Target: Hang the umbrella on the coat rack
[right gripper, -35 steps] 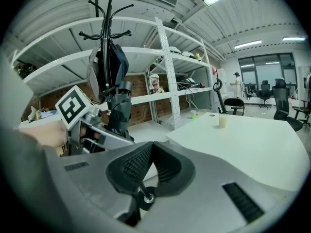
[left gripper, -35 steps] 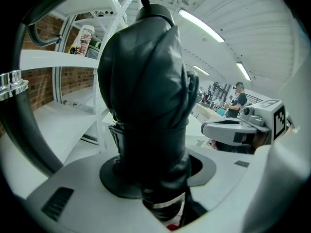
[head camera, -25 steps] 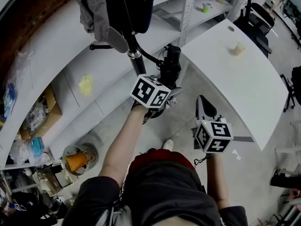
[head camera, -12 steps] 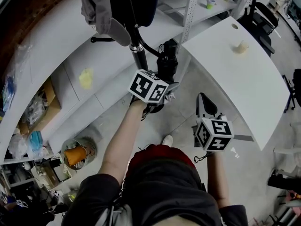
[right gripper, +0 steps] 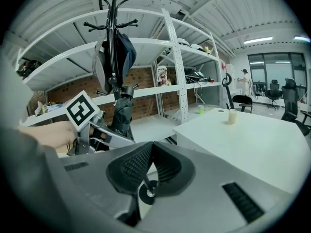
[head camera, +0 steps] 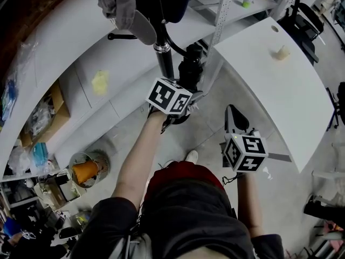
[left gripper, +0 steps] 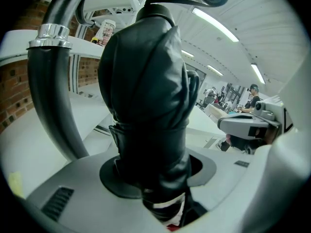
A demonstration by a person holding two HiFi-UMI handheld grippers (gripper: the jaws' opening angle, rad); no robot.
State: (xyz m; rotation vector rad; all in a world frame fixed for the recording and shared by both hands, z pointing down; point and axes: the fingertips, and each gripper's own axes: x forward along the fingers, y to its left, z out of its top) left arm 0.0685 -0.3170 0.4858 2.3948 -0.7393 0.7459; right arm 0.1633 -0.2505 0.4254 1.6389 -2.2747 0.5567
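A folded black umbrella (left gripper: 146, 106) stands upright in my left gripper (left gripper: 155, 183), whose jaws are shut on its lower part. In the head view the left gripper (head camera: 186, 97) holds the umbrella (head camera: 191, 69) right beside the black pole of the coat rack (head camera: 163, 58). The pole with its chrome collar (left gripper: 48, 72) rises at the left of the left gripper view, and a curved hook arches above the umbrella. My right gripper (head camera: 233, 120) hangs lower right, shut (right gripper: 149, 154) and holding nothing. From it I see the coat rack (right gripper: 112, 42) and the umbrella (right gripper: 121, 114).
Grey and dark garments (head camera: 135, 4) hang on the rack's upper hooks. White shelving (head camera: 81, 63) runs behind the rack. A white table (head camera: 275, 85) with a cup (head camera: 281, 52) lies to the right. A fan (head camera: 89, 174) and boxes stand on the floor at left.
My left gripper with the umbrella has sunk a little and drawn closer to the rack's pole. The right gripper has stayed where it was.
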